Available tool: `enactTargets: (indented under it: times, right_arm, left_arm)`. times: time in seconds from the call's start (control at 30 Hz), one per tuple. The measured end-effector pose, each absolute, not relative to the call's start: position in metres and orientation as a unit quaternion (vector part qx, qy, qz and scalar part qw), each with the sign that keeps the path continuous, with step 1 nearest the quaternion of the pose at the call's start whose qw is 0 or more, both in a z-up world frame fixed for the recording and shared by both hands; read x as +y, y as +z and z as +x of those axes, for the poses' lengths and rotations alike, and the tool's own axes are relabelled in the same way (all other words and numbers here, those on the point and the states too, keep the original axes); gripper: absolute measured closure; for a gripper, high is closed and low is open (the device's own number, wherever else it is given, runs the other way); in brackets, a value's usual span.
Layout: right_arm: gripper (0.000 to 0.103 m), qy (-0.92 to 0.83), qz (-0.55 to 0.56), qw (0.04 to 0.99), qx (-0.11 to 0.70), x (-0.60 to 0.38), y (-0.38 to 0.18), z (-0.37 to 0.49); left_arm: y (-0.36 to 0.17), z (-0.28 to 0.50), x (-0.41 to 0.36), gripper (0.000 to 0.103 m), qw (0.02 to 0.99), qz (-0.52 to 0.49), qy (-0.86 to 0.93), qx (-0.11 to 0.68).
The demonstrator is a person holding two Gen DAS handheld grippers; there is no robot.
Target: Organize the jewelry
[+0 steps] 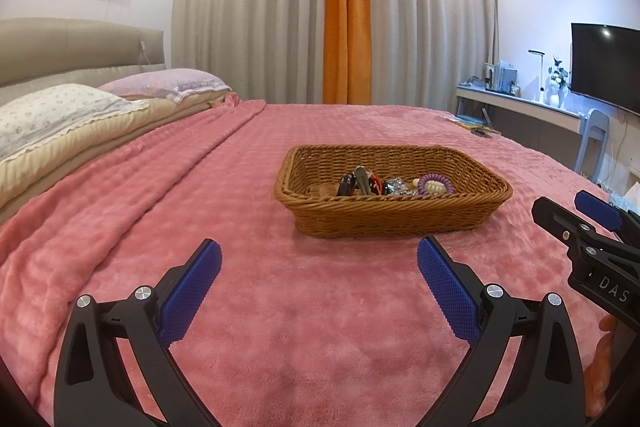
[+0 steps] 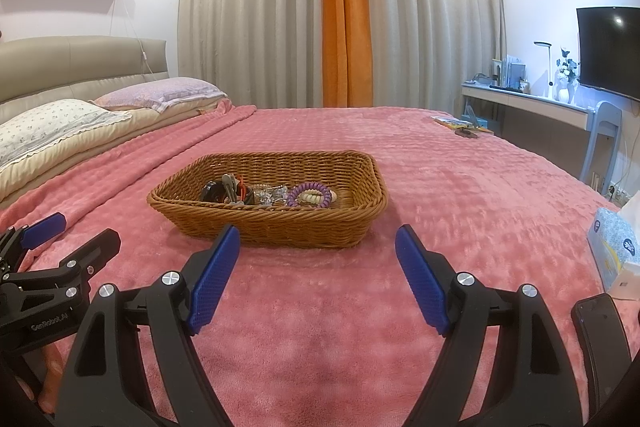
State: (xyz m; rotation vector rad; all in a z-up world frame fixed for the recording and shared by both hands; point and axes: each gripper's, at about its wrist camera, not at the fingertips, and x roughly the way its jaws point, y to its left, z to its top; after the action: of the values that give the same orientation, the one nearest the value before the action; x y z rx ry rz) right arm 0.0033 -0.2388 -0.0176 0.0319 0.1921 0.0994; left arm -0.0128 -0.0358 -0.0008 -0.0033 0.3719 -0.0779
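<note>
Left gripper: the black two-finger left gripper with blue ribbed pads (image 1: 318,259) hangs over the blanket with its fingers wide apart and nothing between them; in the right wrist view it shows at the left edge (image 2: 70,229).
Right gripper: the black two-finger right gripper with blue ribbed pads (image 2: 318,245) is also spread wide and holds nothing; in the left wrist view only a part of it shows at the right edge (image 1: 572,207).
Basket: the brown woven wicker basket, rectangular and shallow (image 1: 400,219), stands on the bed ahead of both grippers, apart from their fingertips; in the right wrist view its near wall (image 2: 280,227) is just beyond the tips.
Jewelry: the small pieces lie together on the bottom of the basket, in its near part. A purple spiral coil band (image 1: 436,183) lies to the right, touching a cream beaded piece (image 1: 423,182). A shiny silver piece (image 1: 396,185) lies in the middle. Dark pieces with a grey clip (image 1: 358,181) lie to the left.
Bed cover: the pink fluffy blanket (image 1: 280,307) covers the bed under the basket.
Pillows: a white flowered pillow (image 1: 52,111) and a lilac pillow (image 1: 168,83) lie by the beige headboard (image 1: 80,43).
Other things: a blue patterned tissue box (image 2: 614,247) stands on the blanket to the right of the right gripper.
</note>
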Motion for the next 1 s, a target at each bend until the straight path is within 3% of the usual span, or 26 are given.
enactTargets:
  times: [1.0]
  right_arm:
    - [0.026,0.050,0.015,0.994,0.097,-0.2383,-0.0173,0.0038]
  left_arm:
    - [0.0021,-0.0161,-0.0347,0.007,0.983,0.001,-0.030,0.179]
